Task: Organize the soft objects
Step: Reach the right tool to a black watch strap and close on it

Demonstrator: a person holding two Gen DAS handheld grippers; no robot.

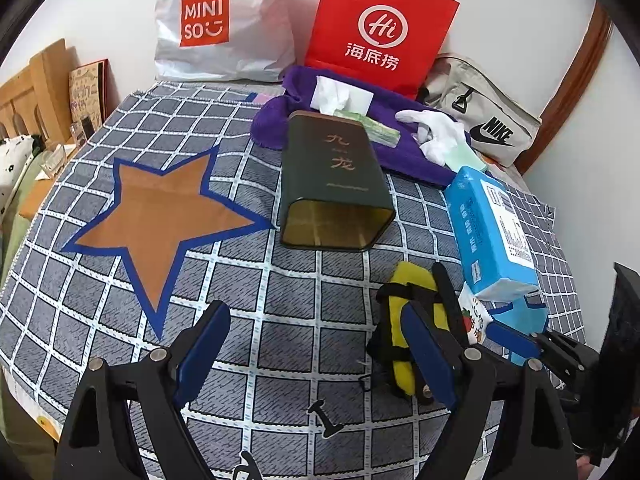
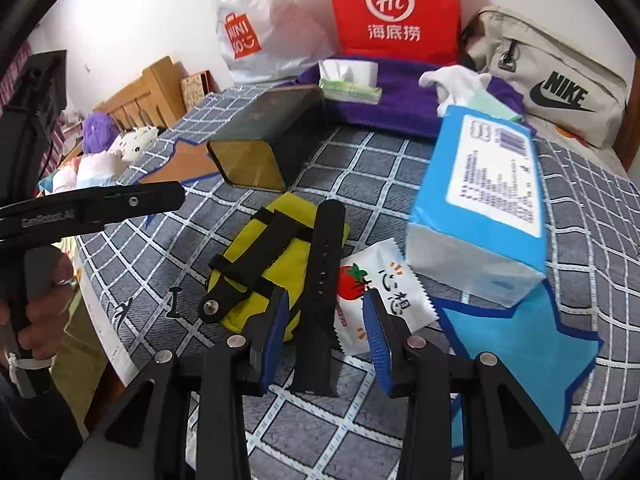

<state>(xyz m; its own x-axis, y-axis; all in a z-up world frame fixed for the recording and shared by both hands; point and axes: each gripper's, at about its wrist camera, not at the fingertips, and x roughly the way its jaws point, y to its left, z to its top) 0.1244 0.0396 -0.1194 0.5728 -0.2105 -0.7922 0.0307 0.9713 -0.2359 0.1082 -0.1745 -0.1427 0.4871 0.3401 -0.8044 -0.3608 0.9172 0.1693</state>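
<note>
Right gripper (image 2: pixel 326 312) released, jaws straddling black strap (image 2: pixel 320 280) between yellow pouch (image 2: pixel 272 248) and snack packet (image 2: pixel 384 292) on checkered bed (image 2: pixel 400 168). Left gripper (image 1: pixel 316 352) released, hovering. Blue tissue pack (image 2: pixel 484 196) crowds right; dark tin (image 2: pixel 260 144) lies behind.

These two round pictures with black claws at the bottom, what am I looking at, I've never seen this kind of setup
A person holds a two-finger gripper in each hand, each carrying a fisheye camera looking along its fingers. One picture is from the left gripper, the other from the right gripper. Both are open and hold nothing. On the checked cloth lie a yellow pouch, a black strap, a tomato-print sachet, a blue tissue pack and a dark green tin on its side.
</note>
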